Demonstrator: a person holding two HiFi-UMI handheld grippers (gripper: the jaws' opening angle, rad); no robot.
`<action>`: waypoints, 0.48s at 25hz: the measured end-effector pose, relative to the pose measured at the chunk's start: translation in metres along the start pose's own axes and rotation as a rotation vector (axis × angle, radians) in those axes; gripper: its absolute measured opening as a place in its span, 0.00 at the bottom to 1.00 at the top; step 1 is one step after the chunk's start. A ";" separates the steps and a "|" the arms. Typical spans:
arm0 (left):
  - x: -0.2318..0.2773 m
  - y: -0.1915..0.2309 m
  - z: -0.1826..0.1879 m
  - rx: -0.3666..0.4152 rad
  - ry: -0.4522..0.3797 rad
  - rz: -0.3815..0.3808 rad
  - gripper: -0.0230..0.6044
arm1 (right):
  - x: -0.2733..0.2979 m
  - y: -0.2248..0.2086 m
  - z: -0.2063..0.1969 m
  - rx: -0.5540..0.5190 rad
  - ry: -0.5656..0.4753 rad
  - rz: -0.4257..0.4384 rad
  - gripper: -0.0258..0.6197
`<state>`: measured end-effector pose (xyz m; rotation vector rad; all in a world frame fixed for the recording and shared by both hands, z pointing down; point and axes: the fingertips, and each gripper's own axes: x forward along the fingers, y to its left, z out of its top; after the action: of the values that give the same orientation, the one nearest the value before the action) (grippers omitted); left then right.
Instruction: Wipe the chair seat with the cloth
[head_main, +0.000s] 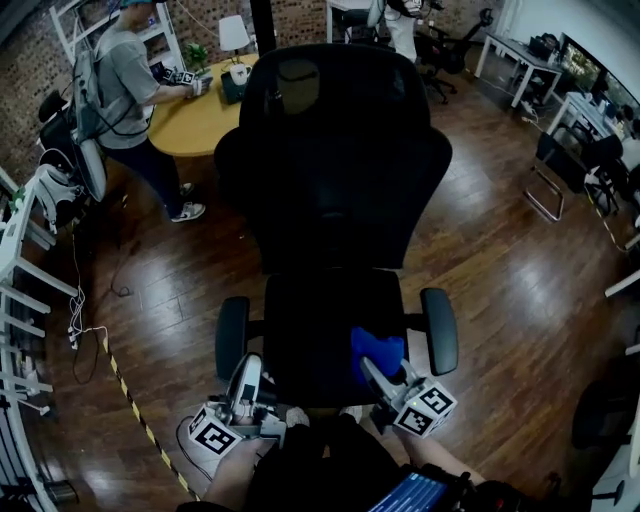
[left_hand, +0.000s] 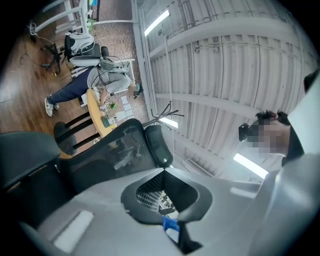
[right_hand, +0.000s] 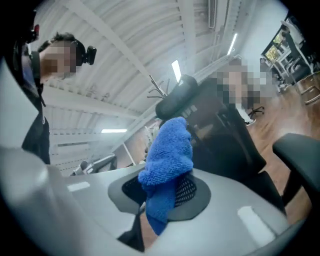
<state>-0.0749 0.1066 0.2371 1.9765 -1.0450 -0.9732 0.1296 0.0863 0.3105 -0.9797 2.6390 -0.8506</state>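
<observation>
1. Two tools show low down in the head view. The right tool (head_main: 385, 383) is closed on a blue cloth (head_main: 376, 350). The cloth lies on the front right part of the seat (head_main: 315, 335) of a big black chair (head_main: 335, 190), close to the right armrest (head_main: 439, 330). The left tool (head_main: 247, 385) is just beside the front left corner of the seat, near the left armrest (head_main: 232, 337). Far back, a person (head_main: 125, 85) leans over a round yellow desk (head_main: 190, 120).
2. In the left gripper view, the left tool (left_hand: 162, 172) points up toward the ceiling lights. Its jaws are closed with the tips together, and nothing is between them. The back of the chair fills the left side.
3. In the right gripper view, the right tool (right_hand: 167, 175) points up too. Its jaws pinch the cloth (right_hand: 167, 147) tight. The cloth sticks up above them in a fluffy bunch, with the dark back of the chair behind it.
</observation>
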 end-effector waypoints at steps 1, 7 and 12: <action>-0.005 -0.017 0.002 0.008 0.000 -0.015 0.03 | -0.005 0.021 0.015 -0.005 -0.027 0.038 0.17; -0.049 -0.079 0.020 -0.003 -0.051 -0.174 0.03 | -0.042 0.110 0.056 -0.008 -0.207 0.144 0.17; -0.103 -0.115 0.026 -0.011 -0.040 -0.264 0.03 | -0.089 0.174 0.037 0.000 -0.314 0.125 0.17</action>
<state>-0.0968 0.2415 0.1596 2.1302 -0.8094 -1.1595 0.1181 0.2344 0.1780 -0.8582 2.4022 -0.6119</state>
